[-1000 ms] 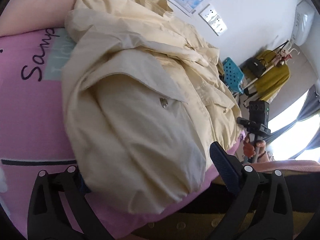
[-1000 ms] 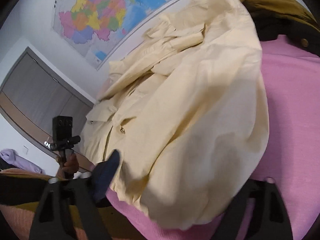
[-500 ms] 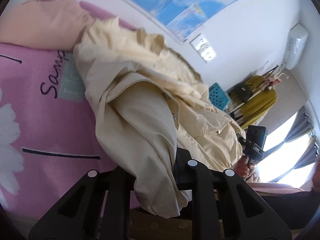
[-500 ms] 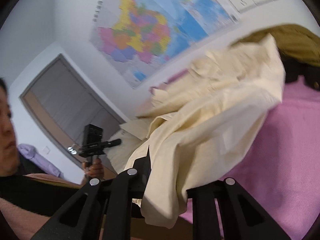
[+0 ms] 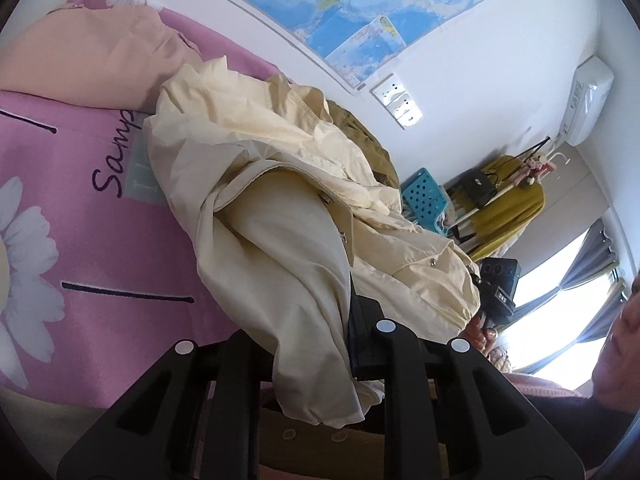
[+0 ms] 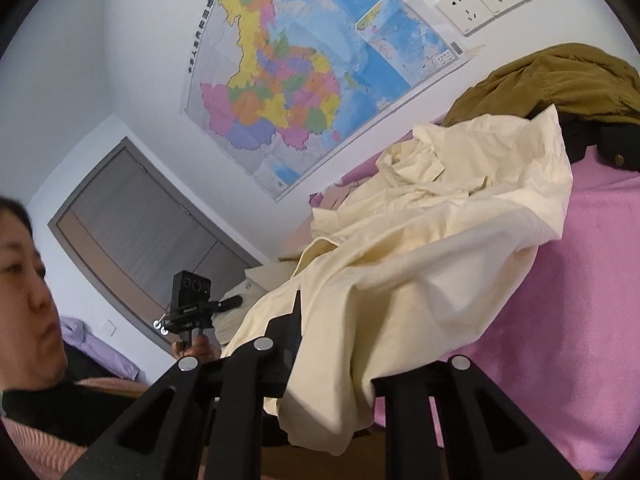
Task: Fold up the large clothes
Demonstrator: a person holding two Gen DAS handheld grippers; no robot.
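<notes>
A large cream-yellow shirt (image 5: 272,208) lies crumpled on a pink bedspread (image 5: 80,240). My left gripper (image 5: 316,340) is shut on its near hem, and the cloth hangs down between the fingers. In the right wrist view the same shirt (image 6: 420,260) stretches from the bed toward me. My right gripper (image 6: 332,356) is shut on another part of its hem, with the fabric draped over the fingers. Both hold the edge lifted off the bed. Each view shows the other gripper held by a hand.
A peach garment (image 5: 92,56) lies at the bed's far left. An olive-brown jacket (image 6: 560,76) is piled behind the shirt by the wall. A map (image 6: 312,80) and sockets hang on the wall. A clothes rack and blue basket (image 5: 426,200) stand beyond. The person's face (image 6: 24,300) is close.
Both grippers went from open beside the hem to shut on it, then lifted it and pulled it toward the person. The shirt now hangs stretched from the bed.
</notes>
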